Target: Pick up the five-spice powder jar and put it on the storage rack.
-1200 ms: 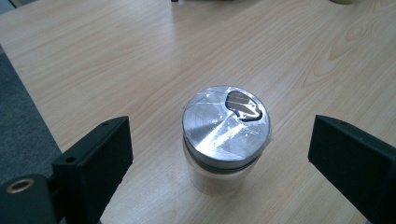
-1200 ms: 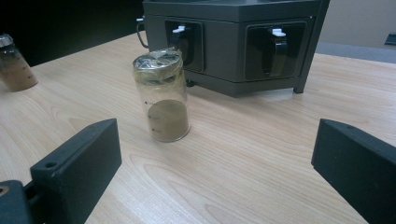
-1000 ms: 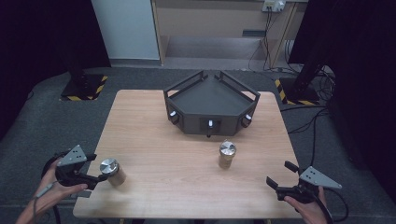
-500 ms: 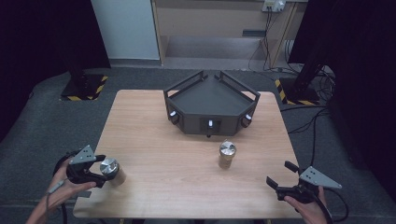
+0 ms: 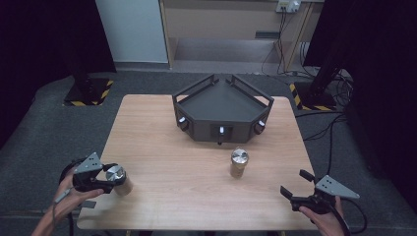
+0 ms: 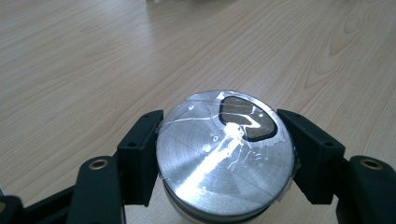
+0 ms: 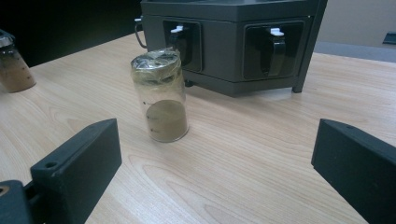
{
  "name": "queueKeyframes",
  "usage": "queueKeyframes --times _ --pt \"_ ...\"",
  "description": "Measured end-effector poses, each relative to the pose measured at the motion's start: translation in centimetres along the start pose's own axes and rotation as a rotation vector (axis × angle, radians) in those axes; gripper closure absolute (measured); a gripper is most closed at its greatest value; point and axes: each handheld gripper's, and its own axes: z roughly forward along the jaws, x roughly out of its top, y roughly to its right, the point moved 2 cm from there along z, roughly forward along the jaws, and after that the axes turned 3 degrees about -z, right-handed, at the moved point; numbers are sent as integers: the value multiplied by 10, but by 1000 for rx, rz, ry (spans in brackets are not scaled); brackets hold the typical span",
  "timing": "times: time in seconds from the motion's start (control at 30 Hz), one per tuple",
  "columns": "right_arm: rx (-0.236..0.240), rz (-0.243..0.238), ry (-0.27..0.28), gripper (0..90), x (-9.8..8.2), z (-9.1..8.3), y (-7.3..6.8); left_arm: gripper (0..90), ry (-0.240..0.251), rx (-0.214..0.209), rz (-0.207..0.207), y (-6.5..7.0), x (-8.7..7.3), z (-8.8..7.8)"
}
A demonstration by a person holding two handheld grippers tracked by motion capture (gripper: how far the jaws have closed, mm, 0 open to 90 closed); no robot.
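Observation:
A small clear jar with a silver lid and brown contents stands near the table's front left corner. My left gripper has just been closing on it. In the left gripper view both pads press the sides of the foil-taped lid. A second jar of the same kind stands upright right of the table's middle, also in the right gripper view. My right gripper stands open at the front right corner with nothing between its fingers, pointing toward that jar from well short of it.
A dark grey angular housing with clips on its front faces sits at the back middle of the wooden table. Bare wood lies between the two jars. Cables and dark stands are on the floor beyond the table.
My left gripper has slid in around the left jar and its jaws have closed onto the lid. The jar, the second jar and the right gripper have stayed where they were.

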Motion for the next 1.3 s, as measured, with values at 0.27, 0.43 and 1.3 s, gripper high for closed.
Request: queueKeyframes --times 0.27,0.43,1.3 --pt "4 3 2 22 0 0 1 338 39 -42 7 8 24 4" --pt "5 4 2 22 0 0 1 338 58 -69 20 11 43 6" --pt "19 4 2 22 -1 0 2 338 86 -167 99 19 189 58"
